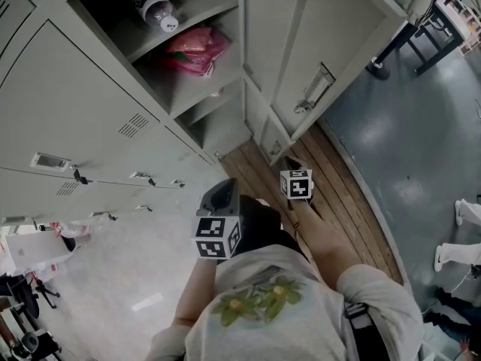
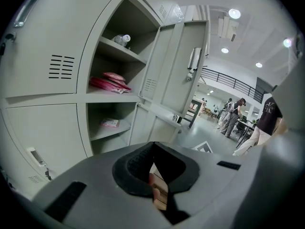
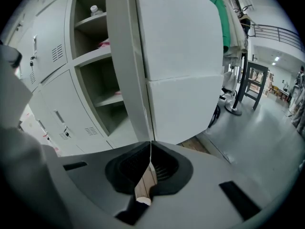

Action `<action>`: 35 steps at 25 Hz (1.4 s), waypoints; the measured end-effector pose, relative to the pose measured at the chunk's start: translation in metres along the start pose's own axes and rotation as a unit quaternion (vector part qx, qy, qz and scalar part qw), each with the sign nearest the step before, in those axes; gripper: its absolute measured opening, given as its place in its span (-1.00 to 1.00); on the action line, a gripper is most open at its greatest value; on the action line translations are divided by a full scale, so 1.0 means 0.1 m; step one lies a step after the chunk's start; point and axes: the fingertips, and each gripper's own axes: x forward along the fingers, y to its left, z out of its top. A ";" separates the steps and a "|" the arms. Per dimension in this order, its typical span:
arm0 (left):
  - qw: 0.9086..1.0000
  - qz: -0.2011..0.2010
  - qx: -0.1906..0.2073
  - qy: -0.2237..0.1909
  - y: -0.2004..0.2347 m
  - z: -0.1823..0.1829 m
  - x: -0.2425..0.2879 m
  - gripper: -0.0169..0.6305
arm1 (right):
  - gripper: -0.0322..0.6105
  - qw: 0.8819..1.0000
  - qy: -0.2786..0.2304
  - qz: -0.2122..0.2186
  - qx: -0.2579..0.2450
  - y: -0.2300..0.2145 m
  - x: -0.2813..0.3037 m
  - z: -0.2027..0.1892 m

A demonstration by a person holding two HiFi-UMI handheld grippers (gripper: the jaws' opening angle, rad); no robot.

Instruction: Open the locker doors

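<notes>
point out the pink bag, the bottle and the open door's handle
pink bag (image 1: 197, 50), head view, middle of the bag
bottle (image 1: 154, 7), head view, its clear body
open door's handle (image 1: 319, 86), head view, middle of the metal plate

Open locker doors (image 1: 316, 66) jutting right, pink bag (image 1: 197, 50) crowding shelf (image 1: 161, 85), wooden floor (image 1: 353, 201) open

I stand on wooden planks (image 1: 342, 201) beside a glossy grey floor (image 1: 406, 141) (ceiling lights (image 2: 234, 13) mirrored there), a black-legged table (image 1: 394, 45) beyond.
</notes>
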 end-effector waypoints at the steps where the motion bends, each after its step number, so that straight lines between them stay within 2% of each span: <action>1: 1.000 0.000 -0.001 -0.001 0.00 0.00 -0.01 -0.86 | -0.80 1.000 -0.001 0.000 0.009 0.00 -0.03 -0.02; 6: 1.000 0.001 -0.004 -0.005 0.03 0.02 -0.03 -0.86 | -0.80 0.999 -0.017 0.030 0.027 0.22 -0.20 -0.05; 10: 1.000 -0.001 -0.008 -0.007 0.04 0.03 -0.04 -0.86 | -0.80 0.996 -0.025 0.085 0.017 0.59 -0.36 -0.07; 15: 1.000 0.002 -0.011 -0.011 0.08 0.04 -0.08 -0.86 | -0.80 0.988 -0.025 0.143 0.043 1.01 -0.50 -0.04; 21: 1.000 -0.005 0.003 -0.021 0.10 0.06 -0.19 -0.86 | -0.80 0.982 -0.030 0.186 0.023 1.36 -0.53 0.14; 28: 0.998 0.037 -0.028 -0.035 0.38 0.03 -0.37 -0.86 | -0.80 0.973 -0.024 0.228 -0.007 1.74 -0.46 0.23; 35: 0.993 0.086 -0.064 -0.050 0.72 -0.03 -0.62 -0.86 | -0.80 0.961 -0.001 0.271 -0.044 2.19 -0.37 0.22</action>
